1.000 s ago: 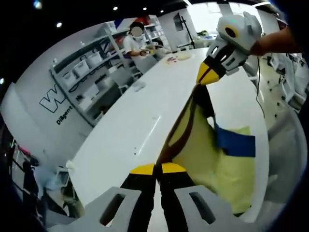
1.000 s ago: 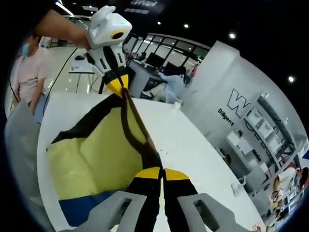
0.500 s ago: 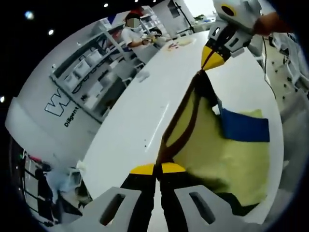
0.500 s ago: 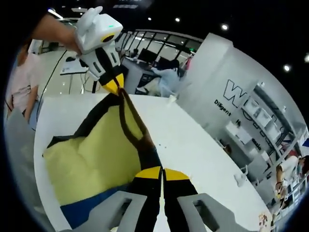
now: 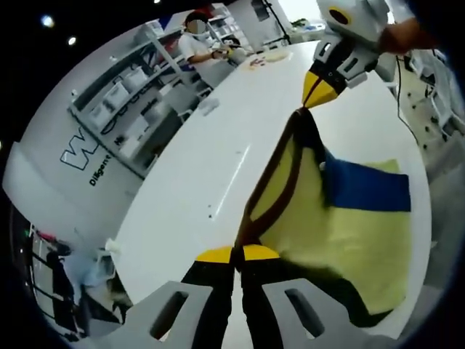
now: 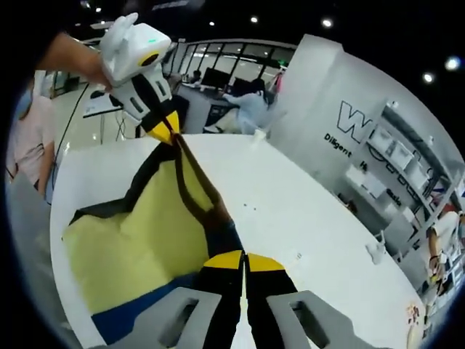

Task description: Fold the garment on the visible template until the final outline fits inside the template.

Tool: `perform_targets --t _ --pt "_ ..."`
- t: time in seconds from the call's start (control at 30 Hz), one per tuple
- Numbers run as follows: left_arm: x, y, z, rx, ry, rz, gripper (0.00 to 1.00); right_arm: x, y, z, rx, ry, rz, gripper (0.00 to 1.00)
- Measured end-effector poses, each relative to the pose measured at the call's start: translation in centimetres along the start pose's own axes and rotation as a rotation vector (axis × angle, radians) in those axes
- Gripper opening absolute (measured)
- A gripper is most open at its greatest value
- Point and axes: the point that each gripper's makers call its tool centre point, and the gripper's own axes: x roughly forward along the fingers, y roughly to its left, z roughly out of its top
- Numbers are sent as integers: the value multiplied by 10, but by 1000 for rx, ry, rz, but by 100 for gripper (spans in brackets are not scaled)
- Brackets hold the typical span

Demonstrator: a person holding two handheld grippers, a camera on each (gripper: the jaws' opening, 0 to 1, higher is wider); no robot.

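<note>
White table [image 5: 196, 182] beside storage shelves [image 5: 138, 94]; left gripper [image 5: 236, 254] and right gripper [image 6: 236, 257] each clamp yellow garment [image 5: 334, 233] edge; template hidden.

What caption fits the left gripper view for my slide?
Left gripper and right gripper pinch a dark-edged yellow-and-blue garment taut above a white table.

A long white table [image 5: 218, 167] is stretching away toward a seated person [image 5: 196, 51] who is working at its far end. Grey shelving [image 5: 123, 94] holding white bins is standing along the wall beside a white panel [image 6: 349, 123] bearing dark lettering. Ceiling spotlights [image 6: 327, 23] are glowing overhead.
</note>
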Motion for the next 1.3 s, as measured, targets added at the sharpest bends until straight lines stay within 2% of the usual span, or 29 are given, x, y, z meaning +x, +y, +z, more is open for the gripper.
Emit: perform_targets --t 0.2,0.47,0.63,0.87,1.0,1.13,1.3 --pt "15 5 -4 -23 12 1 6 12 -6 -4 45 -1 8 0" --pt "36 11 -12 -75 25 -2 6 29 -2 -22 76 11 59 0" --pt "44 5 -12 -68 32 -9 6 39 -2 -34 68 21 87 0" --pt "60 -2 -21 -52 63 -28 6 54 -4 -46 78 31 104 0" --pt "74 -4 -28 -53 88 -37 6 64 -6 -52 90 35 111 0" --pt "82 -2 -28 -42 96 -31 6 72 -10 -57 92 39 110 0" --pt "94 1 -33 -66 117 -27 6 82 -14 -61 95 35 109 0"
